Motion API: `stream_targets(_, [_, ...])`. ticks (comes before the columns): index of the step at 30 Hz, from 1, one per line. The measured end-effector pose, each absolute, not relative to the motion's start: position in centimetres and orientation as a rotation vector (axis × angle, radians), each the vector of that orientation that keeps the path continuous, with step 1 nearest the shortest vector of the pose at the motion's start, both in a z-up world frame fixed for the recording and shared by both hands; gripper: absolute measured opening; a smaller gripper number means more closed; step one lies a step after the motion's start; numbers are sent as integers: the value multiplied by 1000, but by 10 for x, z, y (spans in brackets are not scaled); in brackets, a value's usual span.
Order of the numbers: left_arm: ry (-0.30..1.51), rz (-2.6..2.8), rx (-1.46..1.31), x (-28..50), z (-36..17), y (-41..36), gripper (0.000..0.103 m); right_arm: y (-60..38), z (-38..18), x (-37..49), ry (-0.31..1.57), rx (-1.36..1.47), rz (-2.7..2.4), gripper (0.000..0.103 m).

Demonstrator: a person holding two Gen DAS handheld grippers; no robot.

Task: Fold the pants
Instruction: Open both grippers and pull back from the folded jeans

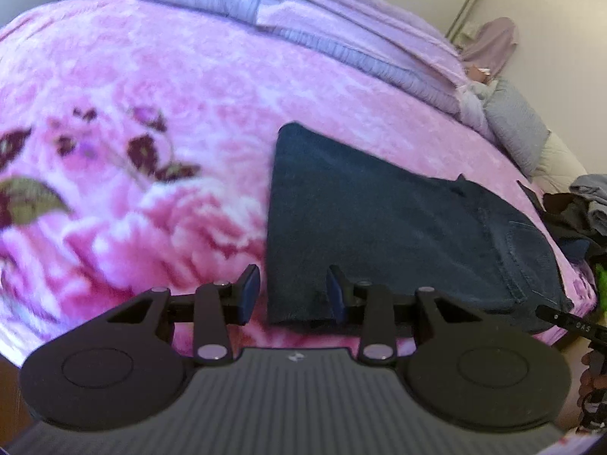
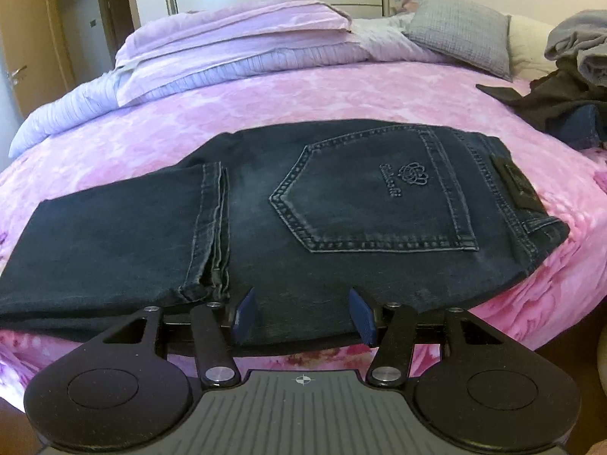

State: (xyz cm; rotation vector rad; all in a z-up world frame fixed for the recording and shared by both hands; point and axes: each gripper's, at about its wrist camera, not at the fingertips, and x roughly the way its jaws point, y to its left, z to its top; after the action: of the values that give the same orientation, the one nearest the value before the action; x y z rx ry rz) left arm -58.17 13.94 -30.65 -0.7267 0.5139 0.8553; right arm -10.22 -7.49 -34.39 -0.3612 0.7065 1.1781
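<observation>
Dark blue jeans (image 2: 341, 197) lie folded on the pink floral blanket (image 2: 303, 91), back pocket up, with the leg hems folded over at the left. My right gripper (image 2: 303, 316) is at the jeans' near edge. Its jaws are opening, and the denim lies between the blue pads (image 2: 364, 316) without being pressed. In the left wrist view the jeans (image 1: 379, 235) lie to the right. My left gripper (image 1: 294, 295) stands open over their near left corner. One pad is over the blanket (image 1: 151, 76) and the other over the denim.
Folded lilac bedding (image 2: 235, 38) and a grey pillow (image 2: 459, 26) lie at the far side of the bed. A pile of dark and grey clothes (image 2: 569, 76) sits at the right edge. The bed's near edge runs just below both grippers.
</observation>
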Motion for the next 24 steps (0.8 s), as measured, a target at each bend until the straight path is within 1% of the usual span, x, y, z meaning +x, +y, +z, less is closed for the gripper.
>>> stream_targets(9, [499, 806, -808, -579, -318, 168, 32, -80, -341, -91, 695, -377, 1127, 51])
stream_targets(17, [501, 704, -893, -567, -332, 221, 32, -92, -334, -55, 692, -342, 1023, 51])
stream_targets(21, [510, 686, -894, -561, -335, 231, 31, -97, -329, -43, 678, -331, 988, 51])
stream_targets(24, [508, 678, -886, -560, -336, 230, 28, -92, -328, -54, 642, -392, 1016, 51])
